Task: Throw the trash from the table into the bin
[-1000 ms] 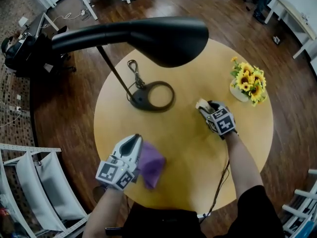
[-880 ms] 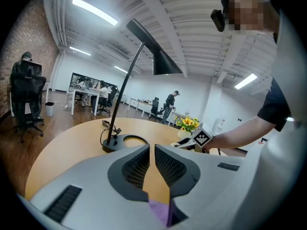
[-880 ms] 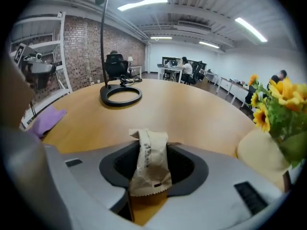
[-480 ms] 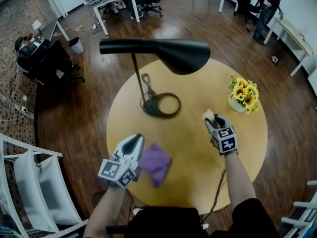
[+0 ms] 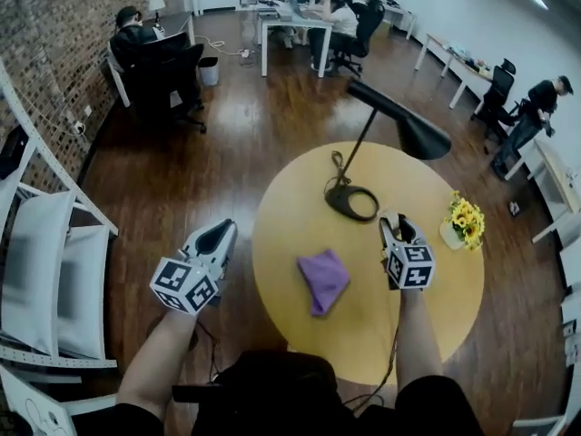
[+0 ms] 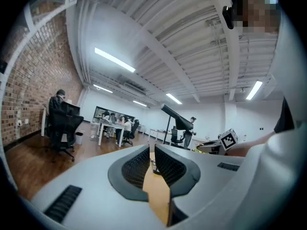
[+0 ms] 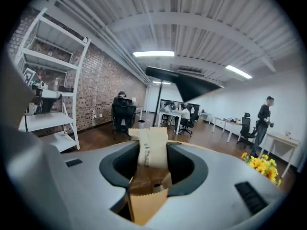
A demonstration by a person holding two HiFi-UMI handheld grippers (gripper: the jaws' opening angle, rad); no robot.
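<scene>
A crumpled brown paper scrap (image 7: 152, 145) stands upright between the jaws of my right gripper (image 5: 398, 227), which is shut on it above the round yellow table (image 5: 436, 307). Those jaws have just been closing on the paper. A purple cloth (image 5: 324, 280) lies flat on the table, apart from both grippers. My left gripper (image 5: 216, 237) hangs over the wooden floor left of the table's edge, shut with nothing in it; in the left gripper view (image 6: 152, 159) its pads nearly meet. A small pale bin (image 5: 210, 69) stands far off on the floor by a desk.
A black desk lamp (image 5: 404, 127) with a ring base (image 5: 352, 202) and a pot of sunflowers (image 5: 465, 222) share the table. White shelving (image 5: 45, 271) stands at the left by the brick wall. People sit at desks (image 5: 290, 21) far behind.
Both grippers have risen. The left one has swung left, away from the purple cloth and off the table. The right one has lifted the paper. The head view now takes in more room.
</scene>
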